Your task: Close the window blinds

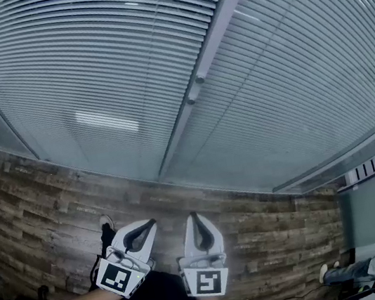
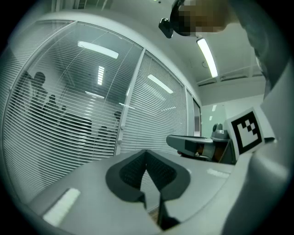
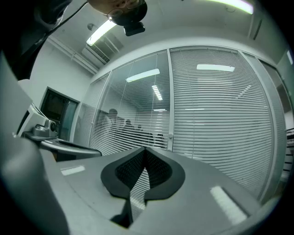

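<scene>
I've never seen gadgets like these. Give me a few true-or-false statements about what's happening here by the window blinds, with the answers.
1. The left gripper has its jaws spread wide. False: its jaws are together, with nothing between them.
2. The right gripper is shut and empty. True.
3. One gripper is gripping the blinds. False: both grippers are short of the blinds and touch nothing.
4. The floor is wood planking. True.
5. People's outlines show through the slats of one pane. True.
</scene>
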`<state>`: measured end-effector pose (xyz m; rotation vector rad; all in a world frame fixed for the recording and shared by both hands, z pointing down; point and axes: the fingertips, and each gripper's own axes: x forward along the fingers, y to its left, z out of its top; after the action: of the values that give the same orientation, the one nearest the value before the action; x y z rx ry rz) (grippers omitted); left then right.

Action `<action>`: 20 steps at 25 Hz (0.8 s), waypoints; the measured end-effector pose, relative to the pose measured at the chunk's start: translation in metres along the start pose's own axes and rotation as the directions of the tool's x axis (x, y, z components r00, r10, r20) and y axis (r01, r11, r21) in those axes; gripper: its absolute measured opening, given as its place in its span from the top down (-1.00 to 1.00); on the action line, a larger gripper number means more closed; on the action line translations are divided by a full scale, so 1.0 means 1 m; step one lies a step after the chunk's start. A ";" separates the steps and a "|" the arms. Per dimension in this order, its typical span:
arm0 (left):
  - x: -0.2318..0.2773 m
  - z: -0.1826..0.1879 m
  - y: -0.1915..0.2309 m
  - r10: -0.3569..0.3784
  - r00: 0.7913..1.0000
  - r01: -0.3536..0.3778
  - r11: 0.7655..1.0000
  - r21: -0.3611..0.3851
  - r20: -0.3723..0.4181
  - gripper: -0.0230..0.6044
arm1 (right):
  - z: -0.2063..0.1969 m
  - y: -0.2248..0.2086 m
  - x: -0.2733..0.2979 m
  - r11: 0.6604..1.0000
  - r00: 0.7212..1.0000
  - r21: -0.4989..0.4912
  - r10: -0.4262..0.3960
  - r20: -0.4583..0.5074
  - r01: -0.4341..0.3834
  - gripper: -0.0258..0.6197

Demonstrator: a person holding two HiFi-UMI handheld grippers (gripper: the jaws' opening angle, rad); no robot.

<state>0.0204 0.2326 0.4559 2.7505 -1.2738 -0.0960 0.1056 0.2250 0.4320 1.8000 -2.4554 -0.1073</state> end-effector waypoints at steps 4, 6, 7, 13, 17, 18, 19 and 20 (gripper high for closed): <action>-0.003 -0.005 0.003 0.026 1.000 -0.026 1.000 -0.010 0.010 0.93 | 0.007 -0.003 -0.002 1.000 0.999 0.018 -0.009 0.049 0.008 0.92; -0.006 -0.008 0.003 0.046 0.999 -0.046 0.999 -0.021 0.018 0.93 | 0.005 -0.005 -0.008 1.000 0.998 0.012 -0.015 0.053 0.014 0.92; -0.007 -0.008 0.003 0.056 0.998 -0.056 0.998 -0.027 0.021 0.93 | 0.007 -0.006 -0.011 1.000 0.998 0.010 -0.021 0.056 0.021 0.92; -0.010 -0.004 0.005 0.074 0.997 -0.073 0.997 -0.023 0.027 0.93 | 0.005 -0.005 -0.012 1.000 0.998 0.022 -0.017 0.060 0.016 0.92; -0.018 0.002 0.005 0.094 0.995 -0.094 0.995 -0.021 0.029 0.93 | 0.011 -0.001 -0.013 0.999 0.998 0.031 -0.020 0.064 0.018 0.92; -0.019 0.000 0.006 0.098 0.995 -0.098 0.995 -0.027 0.025 0.93 | 0.010 -0.003 -0.013 0.999 0.998 0.028 -0.033 0.056 0.031 0.92; -0.019 -0.002 0.007 0.102 0.995 -0.102 0.994 -0.035 0.020 0.93 | 0.007 -0.006 -0.012 0.998 0.998 0.028 -0.048 0.046 0.047 0.92; -0.019 -0.004 0.009 0.105 0.994 -0.105 0.994 -0.042 0.015 0.93 | 0.004 -0.009 -0.012 0.998 0.997 0.032 -0.062 0.035 0.061 0.92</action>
<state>0.0018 0.2419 0.4610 2.6479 -1.4015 -0.1352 0.1169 0.2336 0.4271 1.9031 -2.4396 -0.1083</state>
